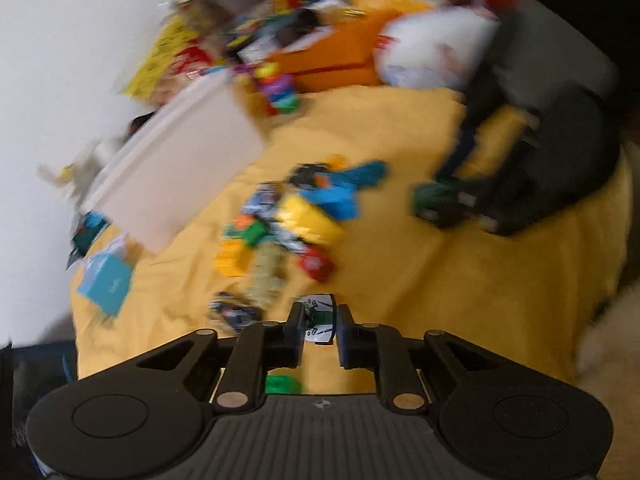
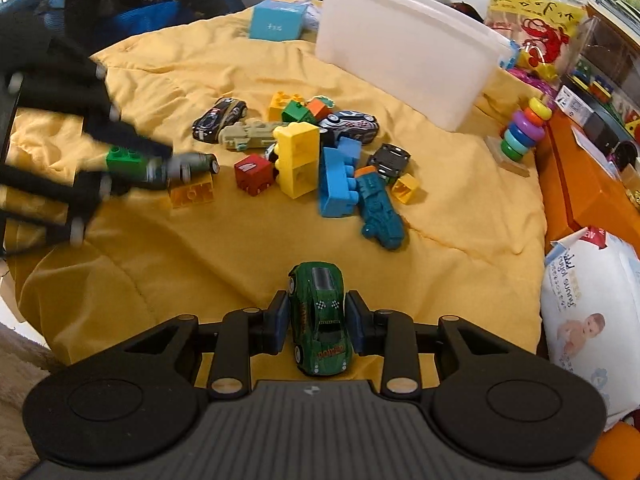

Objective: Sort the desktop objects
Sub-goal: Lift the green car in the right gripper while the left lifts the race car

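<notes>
Your left gripper [image 2: 160,168] sits at nine o'clock in the right wrist view, blurred by motion. Its fingers [image 1: 294,328] are clamped on a small white car [image 1: 319,320] in the left wrist view, which is also smeared. A green brick [image 2: 122,160] shows at that gripper, but whether it is held you cannot tell.

Just beside the left gripper, an orange brick [image 2: 191,193] lies on the yellow blanket [image 2: 200,260].

At the centre of the right view lies the toy pile. A black car [image 2: 218,119] is at its ten o'clock edge, touching a beige car [image 2: 250,135]. A red cube [image 2: 254,174] sits just beside a yellow brick [image 2: 298,156]. A blue brick [image 2: 338,182] leans against the yellow one, and a teal car [image 2: 380,208] lies at the pile's five o'clock edge.

At six o'clock, your right gripper [image 2: 317,316] has its fingers [image 2: 280,322] pressed on both sides of a green car [image 2: 320,316], roof up, nose toward the camera.

At one o'clock stands a white bin [image 2: 400,56], well apart from the green car. A teal box [image 2: 278,20] sits at its left.

At three o'clock a ring stacker [image 2: 522,134] stands upright at the blanket's edge.
</notes>
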Demonstrator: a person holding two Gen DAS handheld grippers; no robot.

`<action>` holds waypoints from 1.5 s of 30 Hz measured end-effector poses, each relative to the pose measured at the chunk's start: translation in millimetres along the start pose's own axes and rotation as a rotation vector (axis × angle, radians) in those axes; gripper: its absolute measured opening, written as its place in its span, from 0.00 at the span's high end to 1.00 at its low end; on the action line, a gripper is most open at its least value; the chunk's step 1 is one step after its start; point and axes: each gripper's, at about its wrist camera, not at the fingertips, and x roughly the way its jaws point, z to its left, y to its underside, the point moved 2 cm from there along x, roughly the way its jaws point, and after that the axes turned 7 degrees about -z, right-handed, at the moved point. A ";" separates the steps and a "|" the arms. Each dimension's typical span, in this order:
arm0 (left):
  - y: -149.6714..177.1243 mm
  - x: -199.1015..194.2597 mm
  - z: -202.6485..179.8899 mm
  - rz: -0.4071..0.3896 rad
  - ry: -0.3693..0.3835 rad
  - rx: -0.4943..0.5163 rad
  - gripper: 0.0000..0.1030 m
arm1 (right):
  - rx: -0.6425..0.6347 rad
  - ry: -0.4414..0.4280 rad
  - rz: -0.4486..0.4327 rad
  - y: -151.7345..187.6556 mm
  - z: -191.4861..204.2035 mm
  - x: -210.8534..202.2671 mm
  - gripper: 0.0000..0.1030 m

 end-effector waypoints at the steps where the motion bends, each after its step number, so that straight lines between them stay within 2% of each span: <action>1: 0.8 -2.2 -2.4 0.003 0.021 -0.014 0.79 | 0.000 -0.007 -0.002 0.7 -0.5 -0.5 0.66; 5: 2.8 -2.2 -2.2 0.027 0.139 -0.133 0.78 | 0.012 -0.030 -0.002 2.2 -3.6 -2.1 0.63; 7: 4.3 -3.5 -1.4 0.028 0.164 -0.195 0.77 | 0.033 -0.053 0.001 2.9 -6.3 -3.2 0.60; 8: 3.9 -5.8 1.9 0.020 0.160 -0.221 0.77 | 0.044 -0.064 0.002 2.9 -7.9 -4.2 0.59; 10: 3.2 -11.2 9.4 0.003 0.137 -0.285 0.66 | 0.081 -0.084 -0.011 1.5 -13.8 -9.4 0.57; 12: 0.8 -12.6 22.1 -0.009 0.098 -0.372 0.53 | 0.130 -0.093 -0.044 0.1 -21.5 -16.5 0.50; 14: 1.2 -9.6 37.5 -0.003 0.048 -0.456 0.49 | 0.176 -0.093 -0.071 0.0 -30.4 -20.4 0.44; 17: 7.4 6.1 55.4 0.058 0.027 -0.581 0.49 | 0.209 -0.082 -0.066 2.4 -36.5 -17.2 0.44; 22: 23.6 32.2 71.9 0.126 0.093 -0.817 0.50 | 0.249 -0.067 -0.112 10.0 -39.9 -14.9 0.47; 25: 36.7 41.2 78.7 0.157 0.110 -0.946 0.56 | 0.267 -0.088 -0.122 13.4 -40.2 -10.7 0.49; 26: 39.3 43.0 78.6 0.156 0.119 -0.966 0.60 | 0.268 -0.094 -0.107 14.6 -39.0 -7.6 0.55; 27: 40.2 43.9 78.5 0.149 0.124 -0.975 0.60 | 0.265 -0.102 -0.087 15.9 -37.4 -4.1 0.61; 30: 37.5 45.4 75.5 0.140 0.125 -0.946 0.62 | 0.249 -0.112 -0.067 20.1 -31.6 0.0 0.66; 33: 31.8 36.6 74.5 0.120 0.116 -0.892 0.68 | 0.207 -0.093 -0.066 14.6 -27.3 -5.7 0.67; 36: 23.1 17.0 77.5 0.079 0.109 -0.806 0.68 | 0.202 -0.100 -0.086 8.1 -26.8 -12.4 0.67; 40: 15.3 3.0 69.0 0.066 0.177 -0.724 0.68 | 0.194 -0.121 -0.079 4.5 -22.2 -10.8 0.67; 45: 24.4 9.2 49.4 0.112 0.260 -0.673 0.67 | 0.194 -0.136 -0.029 7.4 -16.5 0.1 0.65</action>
